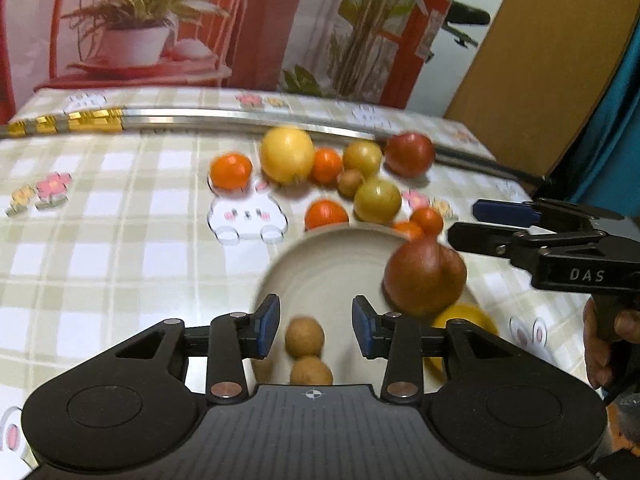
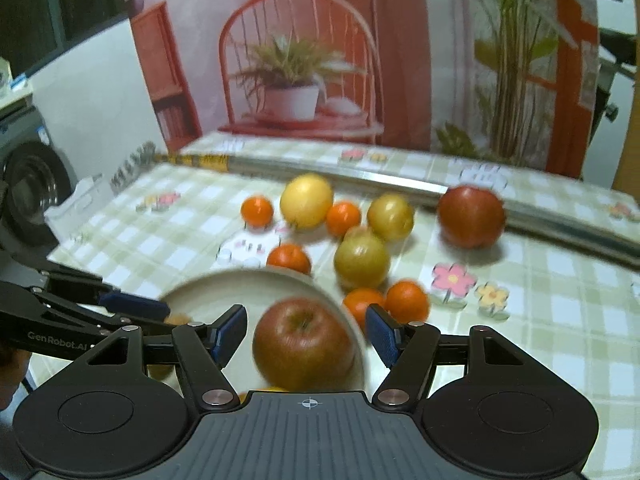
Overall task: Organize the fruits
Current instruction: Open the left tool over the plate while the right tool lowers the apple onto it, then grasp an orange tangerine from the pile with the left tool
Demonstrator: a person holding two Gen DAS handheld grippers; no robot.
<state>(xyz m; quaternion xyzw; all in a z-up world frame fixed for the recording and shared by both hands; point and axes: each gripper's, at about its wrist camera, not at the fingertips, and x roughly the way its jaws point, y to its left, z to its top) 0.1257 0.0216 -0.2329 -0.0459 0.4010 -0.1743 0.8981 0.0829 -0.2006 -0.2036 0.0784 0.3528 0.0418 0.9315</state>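
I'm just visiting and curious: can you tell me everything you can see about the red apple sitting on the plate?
The red apple is round, reddish-brown fading to yellowish near the top, with a stem dimple facing up, so it sits upright. It looks smooth-skinned, though blurred. It rests on the right side of the cream plate, near the rim. The right gripper has its blue pads either side of it, apparently not touching. A yellow fruit lies beside it.
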